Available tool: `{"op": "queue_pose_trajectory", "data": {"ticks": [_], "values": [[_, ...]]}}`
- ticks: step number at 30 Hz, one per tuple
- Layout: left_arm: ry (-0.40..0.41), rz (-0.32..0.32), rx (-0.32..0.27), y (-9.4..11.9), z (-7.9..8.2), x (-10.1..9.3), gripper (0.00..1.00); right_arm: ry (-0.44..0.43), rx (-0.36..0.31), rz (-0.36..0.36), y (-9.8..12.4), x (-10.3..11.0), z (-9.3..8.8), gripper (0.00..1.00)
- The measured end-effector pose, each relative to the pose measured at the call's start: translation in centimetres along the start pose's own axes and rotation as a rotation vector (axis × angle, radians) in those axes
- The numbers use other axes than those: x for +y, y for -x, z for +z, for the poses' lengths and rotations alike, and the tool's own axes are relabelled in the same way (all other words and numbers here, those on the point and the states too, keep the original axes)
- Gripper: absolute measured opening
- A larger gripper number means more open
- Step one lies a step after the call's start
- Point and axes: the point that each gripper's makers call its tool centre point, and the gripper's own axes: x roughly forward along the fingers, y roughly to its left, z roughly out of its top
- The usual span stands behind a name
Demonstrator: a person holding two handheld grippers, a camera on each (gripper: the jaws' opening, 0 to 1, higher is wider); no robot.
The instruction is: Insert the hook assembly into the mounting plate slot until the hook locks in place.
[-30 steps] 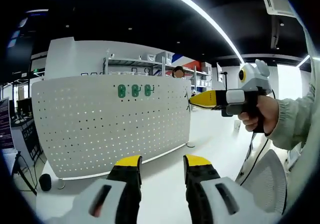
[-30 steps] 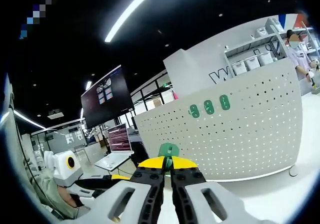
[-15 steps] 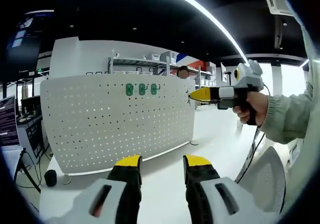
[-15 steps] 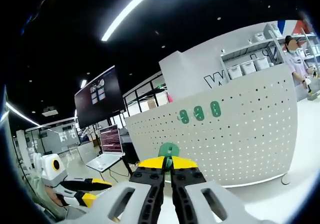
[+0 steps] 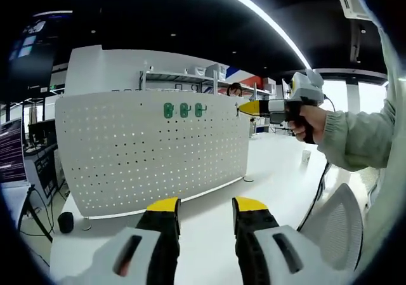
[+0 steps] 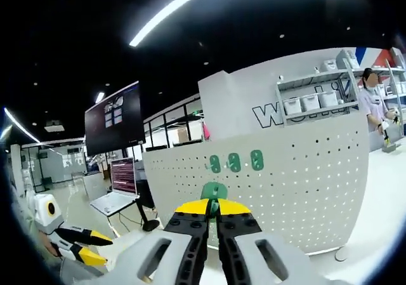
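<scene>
A white curved pegboard point(image 5: 152, 152) stands upright on the white table, with three green hooks point(image 5: 184, 110) side by side near its top edge. In the right gripper view the same pegboard point(image 6: 266, 183) carries those green hooks point(image 6: 235, 162). My right gripper point(image 6: 212, 210) is shut on a green hook point(image 6: 214, 191), held in front of the board and below the mounted ones. In the left gripper view the right gripper point(image 5: 244, 108) hovers near the board's upper right corner, held by a hand point(image 5: 311, 121). My left gripper point(image 5: 203, 204) is open and holds nothing, low over the table.
A white chair back point(image 5: 339, 225) rises at the lower right. A laptop point(image 6: 114, 193) and a wall screen point(image 6: 114, 117) are to the board's left. Shelving with boxes point(image 6: 311, 101) and a person point(image 6: 374, 101) are behind the board. The left gripper point(image 6: 76, 244) shows at the lower left.
The right gripper with its green hook has risen and moved closer to the board's top right. Both views have shifted slightly; the left gripper stays open and low.
</scene>
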Motion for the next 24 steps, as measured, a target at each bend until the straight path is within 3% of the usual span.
{"op": "queue_pose_trajectory", "data": {"ticks": [15, 24], "values": [[0.009, 0.005, 0.017, -0.2, -1.1, 0.9, 0.34, 0.129, 0.002, -0.095, -2.4, -3.4, 1.1, 0.01], [0.014, 0.006, 0.026, -0.3, -1.8, 1.2, 0.34, 0.141, 0.005, -0.135, -3.9, -5.1, 1.1, 0.01]]}}
